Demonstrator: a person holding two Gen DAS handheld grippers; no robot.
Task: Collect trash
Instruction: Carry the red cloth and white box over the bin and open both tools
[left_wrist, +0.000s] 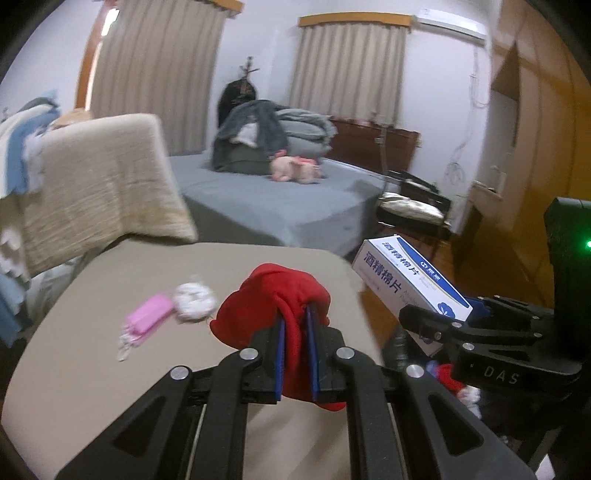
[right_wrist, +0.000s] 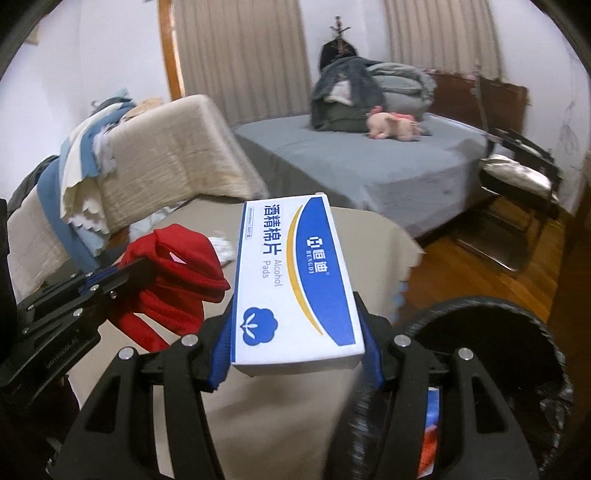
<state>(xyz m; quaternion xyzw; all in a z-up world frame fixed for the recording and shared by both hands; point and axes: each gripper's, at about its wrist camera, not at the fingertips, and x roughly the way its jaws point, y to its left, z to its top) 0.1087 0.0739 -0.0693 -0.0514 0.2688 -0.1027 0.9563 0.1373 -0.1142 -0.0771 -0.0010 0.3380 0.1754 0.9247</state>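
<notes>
A: What do the hands carry?
B: The left hand-held gripper (left_wrist: 295, 325) pinches a red cloth (left_wrist: 271, 299) above the tan bench (left_wrist: 110, 295); the right hand-held gripper (right_wrist: 295, 332) clamps a white-and-blue alcohol-pad box (right_wrist: 291, 280) beside a black bin (right_wrist: 517, 332).

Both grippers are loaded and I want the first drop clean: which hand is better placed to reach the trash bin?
Probably right. The right gripper holds the alcohol pads box with the black-lined trash bin just below it. The left gripper, shut on the red cloth, is over the beige table.
</notes>
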